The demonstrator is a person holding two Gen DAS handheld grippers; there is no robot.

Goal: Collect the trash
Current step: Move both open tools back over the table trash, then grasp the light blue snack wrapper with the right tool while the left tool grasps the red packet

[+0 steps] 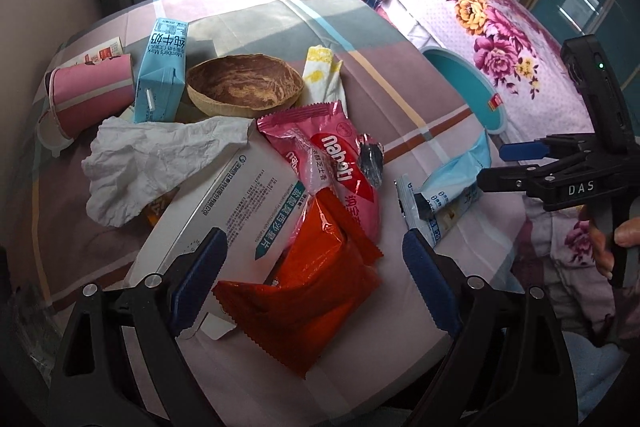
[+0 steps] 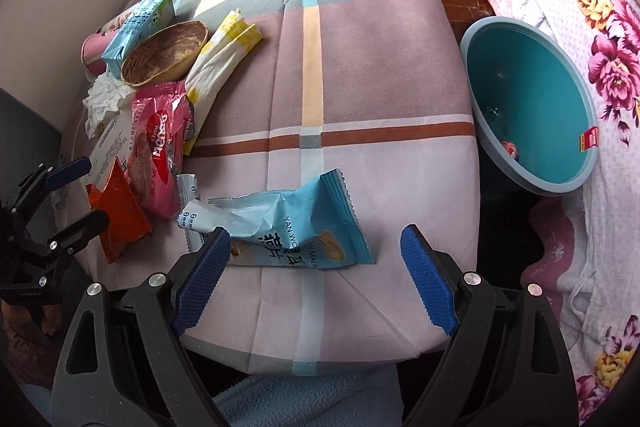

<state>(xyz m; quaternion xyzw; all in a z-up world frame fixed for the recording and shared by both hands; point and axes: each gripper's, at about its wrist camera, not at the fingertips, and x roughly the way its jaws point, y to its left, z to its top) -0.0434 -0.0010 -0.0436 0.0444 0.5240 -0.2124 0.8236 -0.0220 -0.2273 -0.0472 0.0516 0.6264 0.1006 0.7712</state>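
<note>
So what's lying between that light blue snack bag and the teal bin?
Nothing. In the right wrist view, only bare checked tablecloth runs from the light blue snack bag to the table's edge; the teal bin stands just past it, beside the table.

Left wrist view: looks steeply down, close over the crinkled orange foil wrapper [image 1: 304,307] on the plaid cloth-covered table [image 1: 400,83].
Right wrist view: steep, close over the crumpled light-blue snack packet [image 2: 292,227]; round teal plastic basin [image 2: 532,107] at right.
Shared: both wrappers, table, basin.
</note>
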